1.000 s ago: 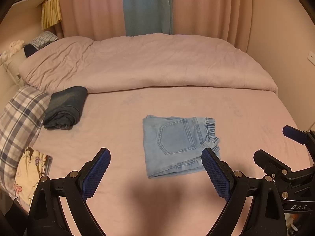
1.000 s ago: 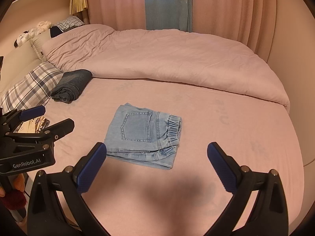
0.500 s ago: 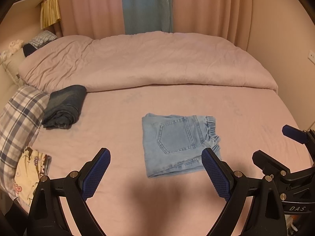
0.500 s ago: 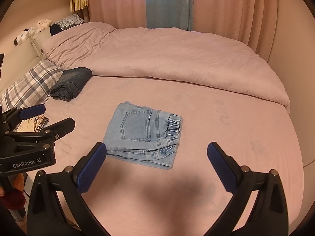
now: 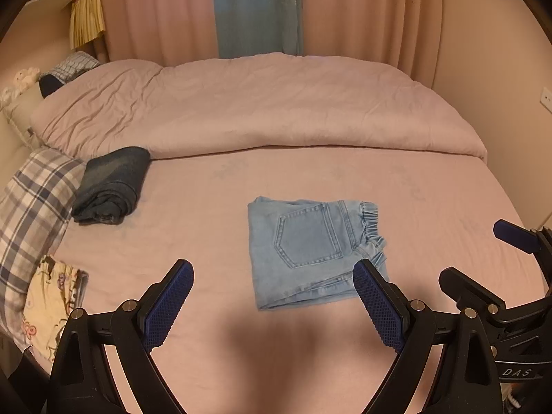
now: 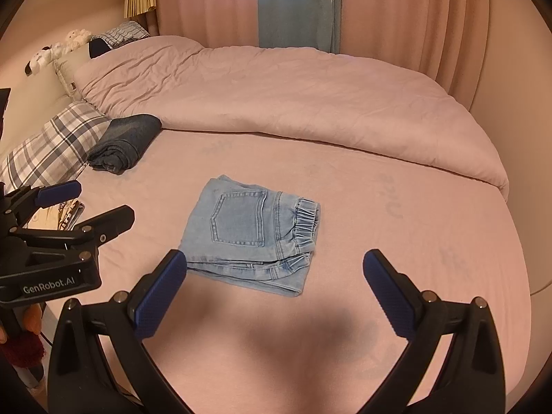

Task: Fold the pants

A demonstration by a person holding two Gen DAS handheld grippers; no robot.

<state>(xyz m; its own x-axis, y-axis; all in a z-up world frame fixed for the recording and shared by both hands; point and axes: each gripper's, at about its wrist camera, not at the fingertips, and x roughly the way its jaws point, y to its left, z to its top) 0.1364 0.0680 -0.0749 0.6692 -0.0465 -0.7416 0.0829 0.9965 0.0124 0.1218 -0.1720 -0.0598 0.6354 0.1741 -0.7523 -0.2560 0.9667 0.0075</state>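
Note:
Light blue denim pants [image 5: 312, 250] lie folded into a small square on the pink bed sheet [image 5: 207, 207], back pocket up, elastic waistband to the right. They also show in the right wrist view [image 6: 253, 233]. My left gripper [image 5: 274, 305] is open and empty, held above the sheet just in front of the pants. My right gripper [image 6: 276, 295] is open and empty, also in front of the pants. The right gripper shows at the right edge of the left wrist view [image 5: 483, 258], and the left gripper at the left edge of the right wrist view [image 6: 86, 203].
A folded dark denim garment [image 5: 112, 184] lies at the left by a plaid pillow [image 5: 31, 200]. A pink duvet [image 5: 258, 103] is bunched across the far half of the bed. Curtains [image 5: 255, 10] hang behind. A patterned cloth [image 5: 51, 303] lies at the left edge.
Both grippers have drifted back very slightly; the pants lie still and both grippers stay open.

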